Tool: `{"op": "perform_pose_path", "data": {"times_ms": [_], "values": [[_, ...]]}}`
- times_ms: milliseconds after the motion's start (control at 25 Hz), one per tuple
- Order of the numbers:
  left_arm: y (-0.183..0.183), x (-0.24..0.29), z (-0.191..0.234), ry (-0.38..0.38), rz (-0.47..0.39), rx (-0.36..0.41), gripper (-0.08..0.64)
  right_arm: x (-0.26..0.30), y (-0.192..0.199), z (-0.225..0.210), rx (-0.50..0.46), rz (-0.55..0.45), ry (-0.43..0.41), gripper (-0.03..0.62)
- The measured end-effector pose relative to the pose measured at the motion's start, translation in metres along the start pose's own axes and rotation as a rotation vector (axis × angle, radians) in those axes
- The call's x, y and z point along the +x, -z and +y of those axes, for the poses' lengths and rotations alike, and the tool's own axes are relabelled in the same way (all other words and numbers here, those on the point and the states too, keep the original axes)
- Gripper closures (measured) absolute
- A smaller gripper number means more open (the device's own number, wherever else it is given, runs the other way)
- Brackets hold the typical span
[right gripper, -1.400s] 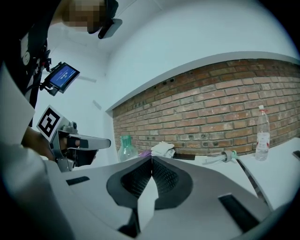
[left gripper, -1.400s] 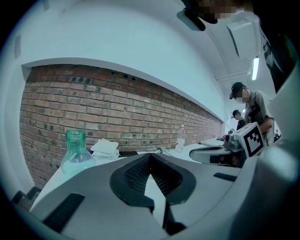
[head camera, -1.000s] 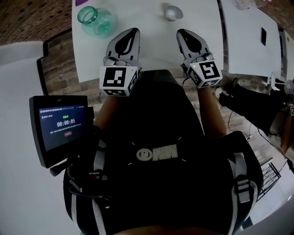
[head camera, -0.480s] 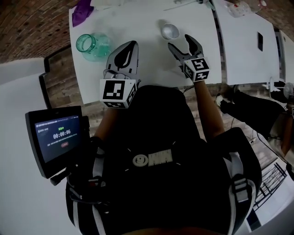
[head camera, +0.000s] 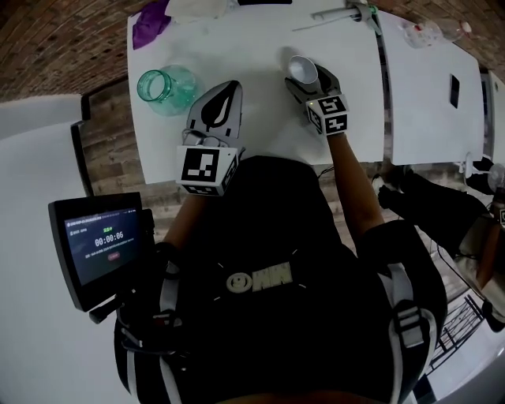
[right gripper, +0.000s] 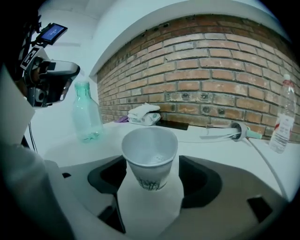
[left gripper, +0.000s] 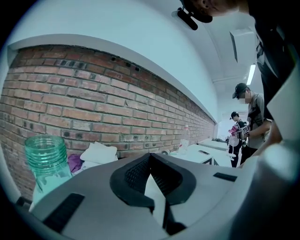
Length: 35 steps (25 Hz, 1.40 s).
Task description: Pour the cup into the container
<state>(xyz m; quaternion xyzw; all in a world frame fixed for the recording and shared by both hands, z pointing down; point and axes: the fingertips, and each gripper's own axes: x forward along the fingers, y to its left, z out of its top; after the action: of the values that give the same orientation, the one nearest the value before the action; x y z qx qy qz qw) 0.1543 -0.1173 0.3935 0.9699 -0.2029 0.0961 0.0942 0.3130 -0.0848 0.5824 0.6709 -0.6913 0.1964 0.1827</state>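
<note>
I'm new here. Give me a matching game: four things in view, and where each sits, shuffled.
1. white paper cup
2. green see-through plastic bottle
3. purple crumpled cloth
4. black-framed small screen

A. far left corner of the white table
B. off the table, at the person's left side
C. upright near the table's middle
D. upright near the table's left edge

Pairs: 1-C, 2-D, 3-A, 4-B

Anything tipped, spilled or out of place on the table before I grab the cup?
Nothing stands out. The white cup stands upright, the green bottle stands upright with its cap off, and no spill shows on the table.
</note>
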Motion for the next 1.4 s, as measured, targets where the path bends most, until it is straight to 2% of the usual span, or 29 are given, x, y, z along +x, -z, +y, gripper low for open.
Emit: {"op": "perform_pose_path", "data": {"times_ms": [80,120,400,520,720,880,1080,1400], "values": [[0.0,-0.001,0.002,-0.01,-0.003,-0.004,0.561,0.003,-0.002,-0.001,-0.015,-0.011,0.006,0.248],[0.0,-0.002,0.003,-0.014,-0.005,-0.007,0.561,0.004,-0.004,-0.002,-0.027,-0.017,0.01,0.306],[0.001,-0.003,0.007,-0.035,-0.012,-0.01,0.561,0.0,-0.024,-0.008,-0.046,-0.049,0.001,0.328],[0.0,-0.004,0.009,-0.046,-0.014,-0.018,0.561,-0.01,-0.055,-0.011,-0.043,-0.075,-0.023,0.328],[-0.006,-0.033,0.021,-0.086,-0.04,-0.014,0.561,-0.03,-0.131,0.005,-0.064,-0.139,-0.089,0.328],[-0.006,-0.051,0.029,-0.119,-0.046,-0.018,0.561,-0.04,-0.174,0.027,-0.126,-0.162,-0.142,0.328],[-0.007,-0.074,0.051,-0.208,-0.064,-0.036,0.561,-0.023,-0.219,0.082,-0.251,-0.19,-0.273,0.328],[0.0,-0.12,0.08,-0.363,-0.09,-0.063,0.561,0.01,-0.252,0.163,-0.407,-0.193,-0.432,0.328]]}}
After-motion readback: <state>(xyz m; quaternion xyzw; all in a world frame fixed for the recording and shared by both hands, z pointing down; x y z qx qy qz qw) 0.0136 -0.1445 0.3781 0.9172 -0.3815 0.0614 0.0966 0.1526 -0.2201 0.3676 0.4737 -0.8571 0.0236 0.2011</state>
